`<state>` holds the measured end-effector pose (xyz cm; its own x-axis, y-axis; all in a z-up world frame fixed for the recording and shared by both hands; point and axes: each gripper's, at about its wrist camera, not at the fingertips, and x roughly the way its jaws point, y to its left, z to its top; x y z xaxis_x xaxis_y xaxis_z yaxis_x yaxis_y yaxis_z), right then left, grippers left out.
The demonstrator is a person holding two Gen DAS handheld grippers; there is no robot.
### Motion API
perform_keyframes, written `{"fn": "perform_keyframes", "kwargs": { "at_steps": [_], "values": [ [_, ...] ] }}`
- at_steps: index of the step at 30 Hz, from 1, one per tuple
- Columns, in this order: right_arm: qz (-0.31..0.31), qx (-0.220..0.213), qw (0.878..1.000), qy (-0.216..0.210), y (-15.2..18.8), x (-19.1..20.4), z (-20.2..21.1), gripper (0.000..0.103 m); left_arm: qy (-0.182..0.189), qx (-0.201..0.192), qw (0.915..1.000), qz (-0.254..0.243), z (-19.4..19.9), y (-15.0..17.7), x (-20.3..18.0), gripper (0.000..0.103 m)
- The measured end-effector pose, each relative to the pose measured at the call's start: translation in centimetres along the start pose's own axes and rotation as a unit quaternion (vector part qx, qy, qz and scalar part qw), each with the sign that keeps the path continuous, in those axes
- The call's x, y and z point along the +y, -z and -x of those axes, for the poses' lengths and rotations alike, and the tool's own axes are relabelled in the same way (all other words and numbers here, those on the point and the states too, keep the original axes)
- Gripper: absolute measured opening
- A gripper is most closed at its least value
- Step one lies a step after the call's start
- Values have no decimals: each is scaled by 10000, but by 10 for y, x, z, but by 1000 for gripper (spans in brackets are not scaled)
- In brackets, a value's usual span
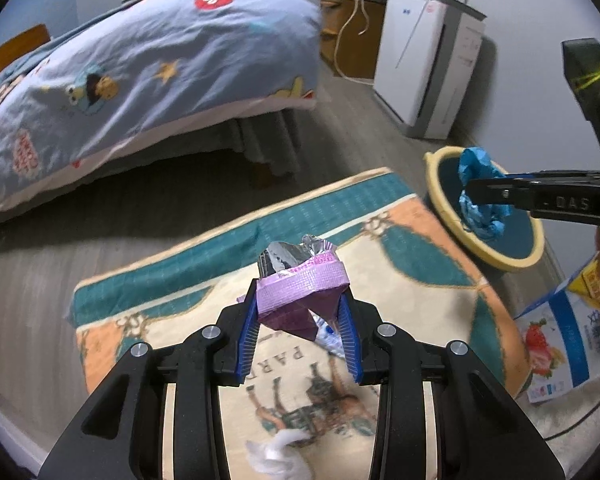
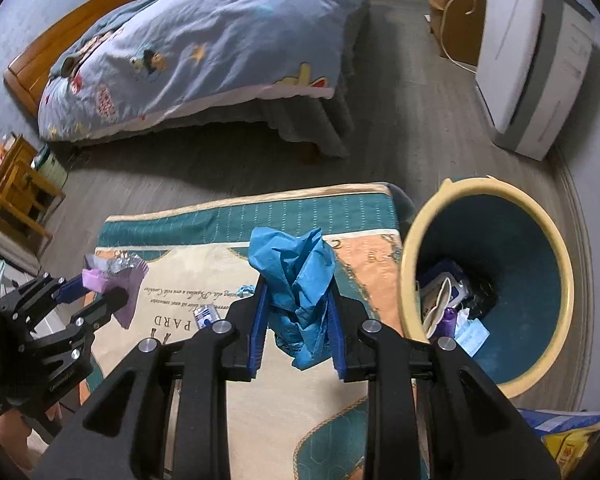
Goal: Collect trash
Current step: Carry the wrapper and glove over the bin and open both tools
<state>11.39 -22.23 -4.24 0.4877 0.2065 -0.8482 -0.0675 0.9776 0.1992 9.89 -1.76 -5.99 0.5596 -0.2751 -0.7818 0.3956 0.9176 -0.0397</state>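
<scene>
Two pairs of tongs, each gripping a piece of trash above a patterned rug beside a waste bin.

The left tongs (image 1: 302, 312) are clamped on a crumpled lilac foil-lined wrapper (image 1: 300, 288), held clear of the teal, peach and cream rug (image 1: 400, 256). The right tongs (image 2: 298, 312) pinch a crumpled blue plastic glove (image 2: 300, 276) between their blue pads; from the left tongs' side, the glove hangs over the mouth of the round teal bin with a cream rim (image 2: 540, 264). The bin stands on the grey wood floor (image 2: 400, 128) at the rug's corner and already contains assorted scraps. A white tissue wad (image 1: 278, 454) and a small blue-and-white wrapper (image 2: 205, 316) lie on the rug. A bed with a blue cartoon-print quilt (image 1: 160, 64) stands behind.
</scene>
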Motion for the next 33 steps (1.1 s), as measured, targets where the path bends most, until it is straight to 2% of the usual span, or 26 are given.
{"fn": "perform_keyframes", "kwargs": {
  "at_steps": [19, 33],
  "values": [
    [-477, -292, 9984, -108, -6, -47, 24, 26, 296, -173, 9989, -306, 1, -15, -38, 37],
    [-1118, -405, 9925, -274, 8, -121, 40, 26, 539, -194, 9965, -612, -13, -33, -84, 37]
  ]
}}
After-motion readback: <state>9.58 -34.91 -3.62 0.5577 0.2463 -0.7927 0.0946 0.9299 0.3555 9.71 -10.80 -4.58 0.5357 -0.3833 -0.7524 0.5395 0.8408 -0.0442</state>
